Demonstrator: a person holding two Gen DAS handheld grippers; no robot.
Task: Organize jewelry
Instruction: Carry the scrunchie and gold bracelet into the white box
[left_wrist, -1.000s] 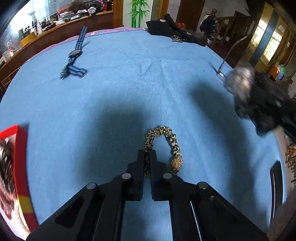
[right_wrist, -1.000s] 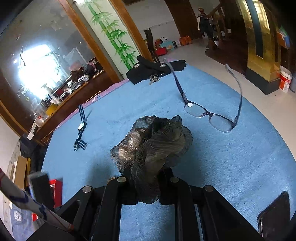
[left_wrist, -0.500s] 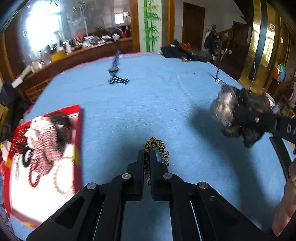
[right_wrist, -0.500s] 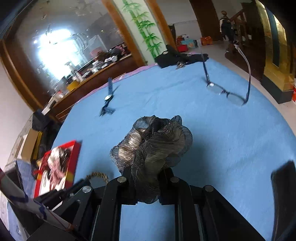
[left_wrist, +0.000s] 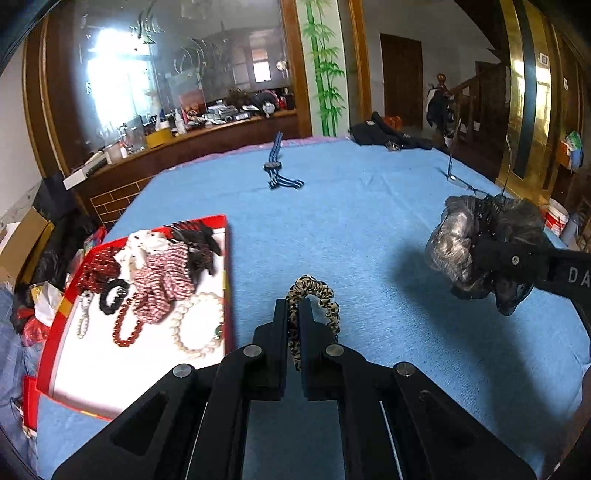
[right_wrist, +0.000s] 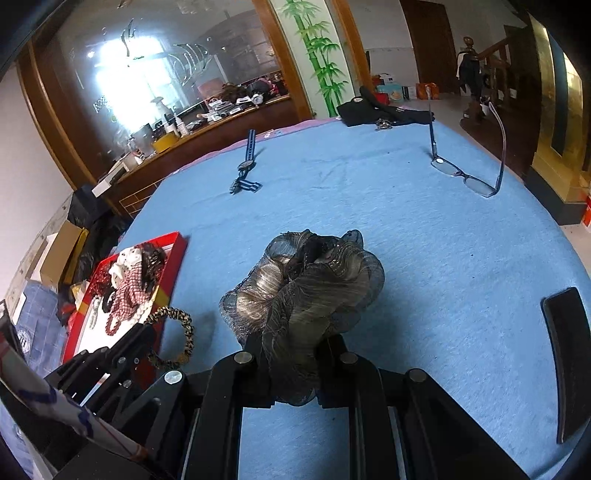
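Left wrist view: at nine o'clock the red-rimmed, white-floored tray (left_wrist: 229, 280) holds checked scrunchies (left_wrist: 162, 284), a pearl bracelet (left_wrist: 197, 330) and red beads (left_wrist: 127, 326). The left gripper (left_wrist: 293, 314) pinches a leopard-print fabric scrunchie (left_wrist: 314, 295) above the blue cloth tabletop (left_wrist: 354, 221).

Right wrist view: the right gripper (right_wrist: 295, 341) clamps a grey-black mesh scrunchie (right_wrist: 306, 284); the tray sits at nine o'clock, dark-framed glasses (right_wrist: 465, 177) at two, a striped watch strap (right_wrist: 245, 168) at eleven.

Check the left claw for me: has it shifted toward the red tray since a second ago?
Yes. The left claw, shut on the leopard scrunchie, has swung left: the red tray, earlier cut off at the picture's left edge, now lies just beside it.
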